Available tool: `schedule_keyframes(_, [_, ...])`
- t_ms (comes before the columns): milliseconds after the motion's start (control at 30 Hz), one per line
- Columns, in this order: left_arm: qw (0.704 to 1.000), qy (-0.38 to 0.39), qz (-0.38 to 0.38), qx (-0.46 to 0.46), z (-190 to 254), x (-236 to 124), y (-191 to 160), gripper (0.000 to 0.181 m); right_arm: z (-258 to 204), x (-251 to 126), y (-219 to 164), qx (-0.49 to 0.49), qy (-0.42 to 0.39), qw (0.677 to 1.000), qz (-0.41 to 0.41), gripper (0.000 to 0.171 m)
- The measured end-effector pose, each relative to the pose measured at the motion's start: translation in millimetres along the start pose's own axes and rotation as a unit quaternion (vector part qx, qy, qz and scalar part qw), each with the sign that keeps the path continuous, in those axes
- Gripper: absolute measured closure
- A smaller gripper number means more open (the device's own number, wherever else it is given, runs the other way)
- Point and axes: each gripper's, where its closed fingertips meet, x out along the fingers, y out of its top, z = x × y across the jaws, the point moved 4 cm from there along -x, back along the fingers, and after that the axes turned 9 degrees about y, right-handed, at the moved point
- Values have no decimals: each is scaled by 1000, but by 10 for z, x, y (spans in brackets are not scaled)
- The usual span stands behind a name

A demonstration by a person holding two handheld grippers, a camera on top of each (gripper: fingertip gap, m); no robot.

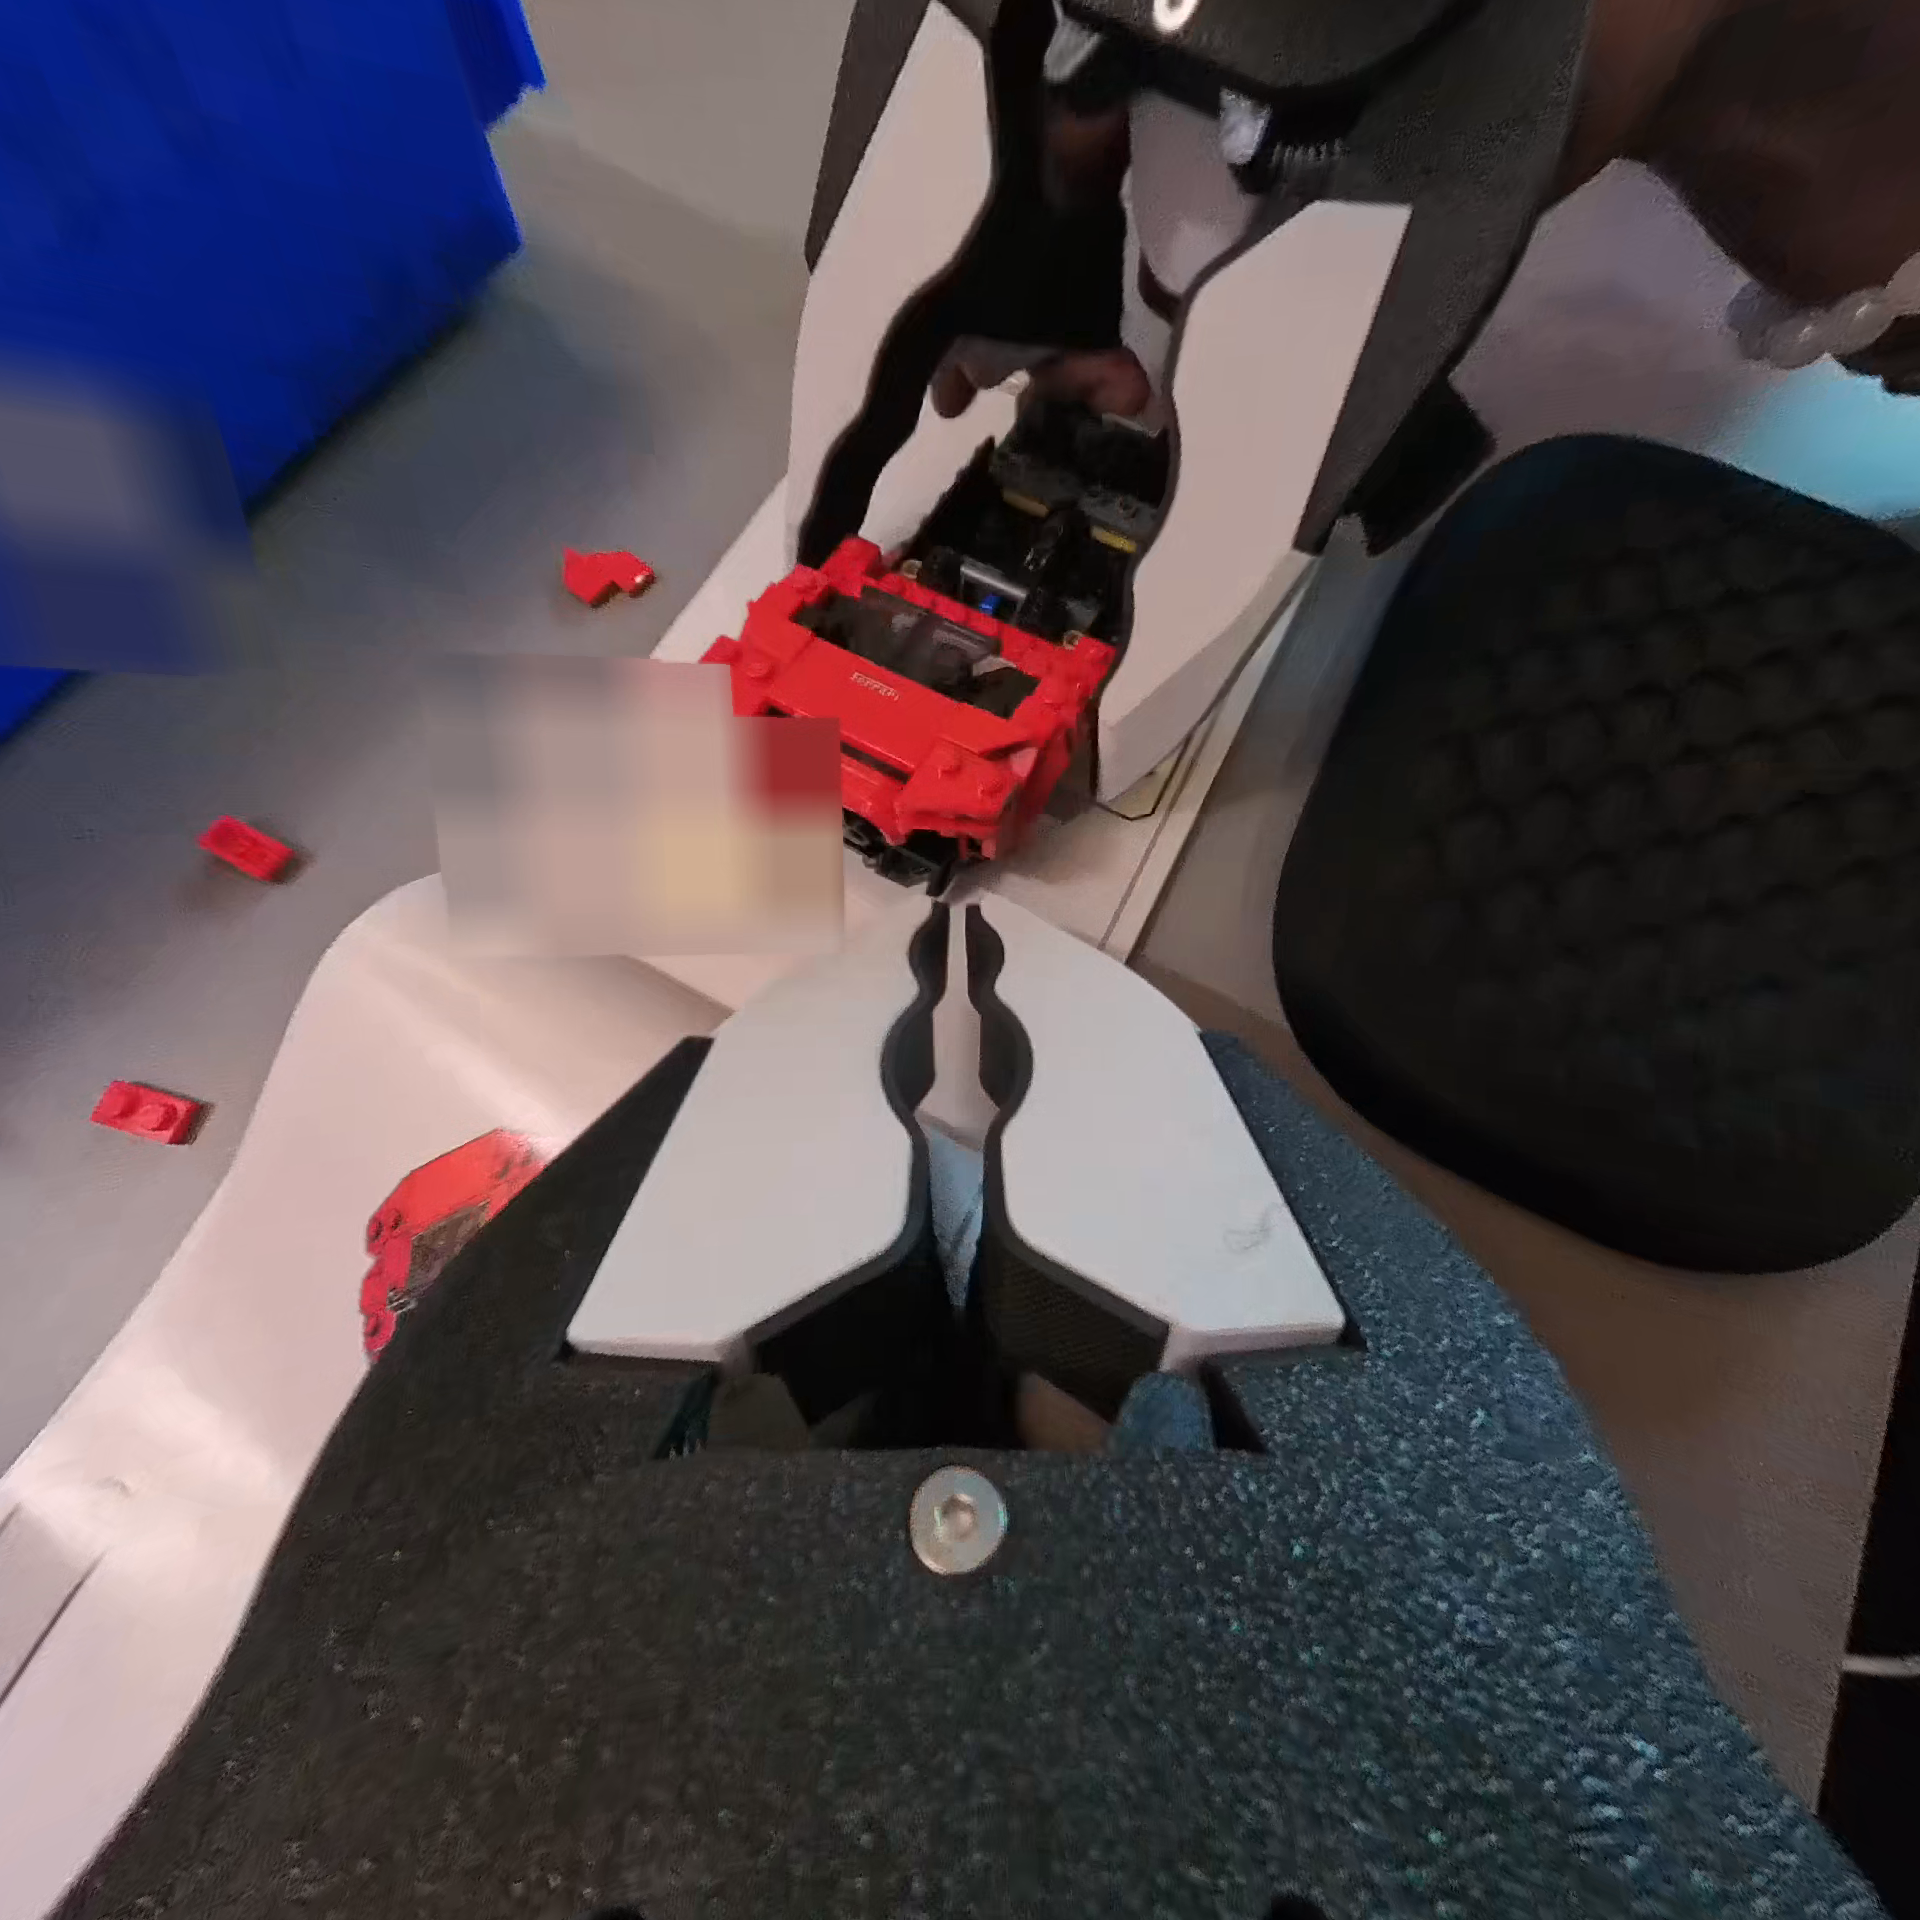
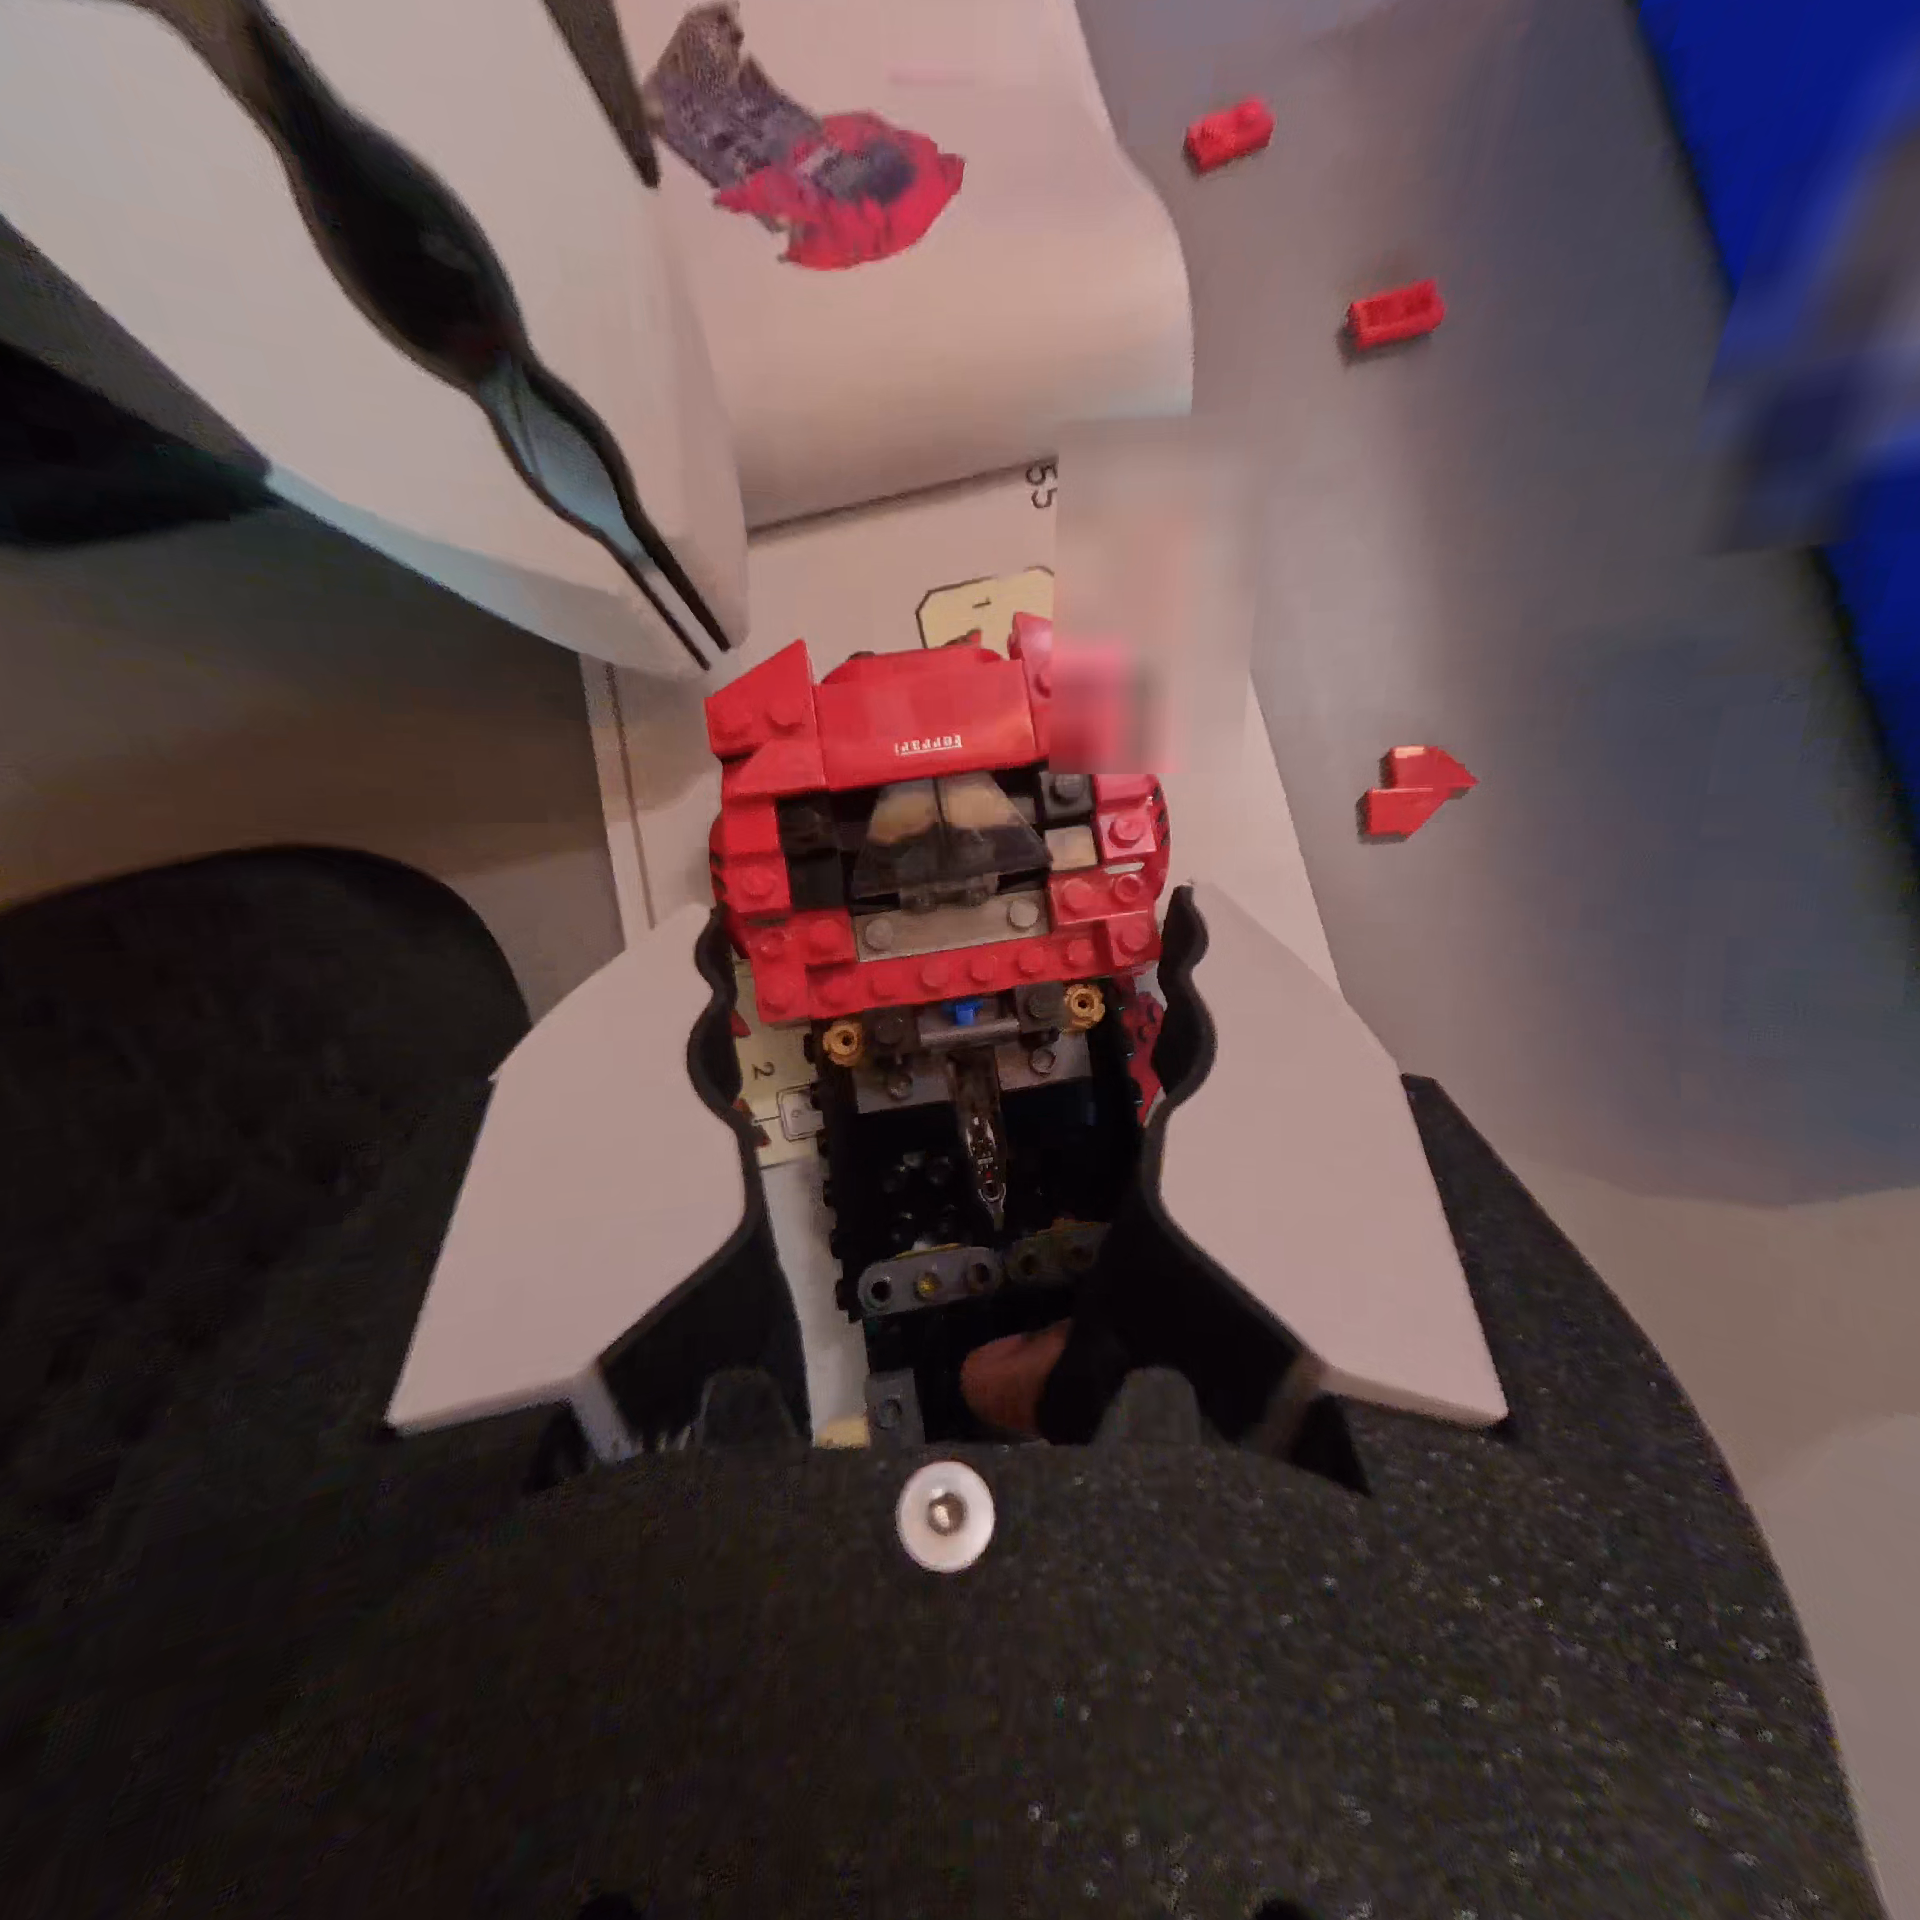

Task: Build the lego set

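Your right gripper (image 2: 951,997) is clamped around the half-built red and black lego car (image 2: 935,883), fingers spread either side of its dark chassis, holding it over the open instruction booklet (image 2: 935,353) on the grey table (image 2: 1507,935). Your left gripper (image 1: 954,920) is pinched closed on nothing, tips just short of the car's red end (image 1: 914,717). Three loose red bricks lie well apart on the table to the side: a notched one (image 1: 606,575), a small plate (image 1: 246,847) and another plate (image 1: 145,1110). A blue bin (image 1: 208,229) sits beyond them, and a black chair seat (image 1: 1621,852) sits past the table edge.
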Motion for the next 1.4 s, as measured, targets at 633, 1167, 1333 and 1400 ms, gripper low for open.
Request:
schedule_keyframes(633, [996,-7,-42,77,140,166,-65,181,-58,44,3,-31,-22,999,5,93])
schedule_keyframes(1167, [997,-8,-45,68,128,175,-66,181,-68,50,-2,-21,-37,999,10,93])
schedule_keyframes(1333, [997,-11,-45,63,124,174,-66,181,-70,51,-1,-18,-40,999,10,93])
schedule_keyframes(1400, [997,-12,-45,61,124,174,-66,181,-71,52,0,-18,-42,999,10,93])
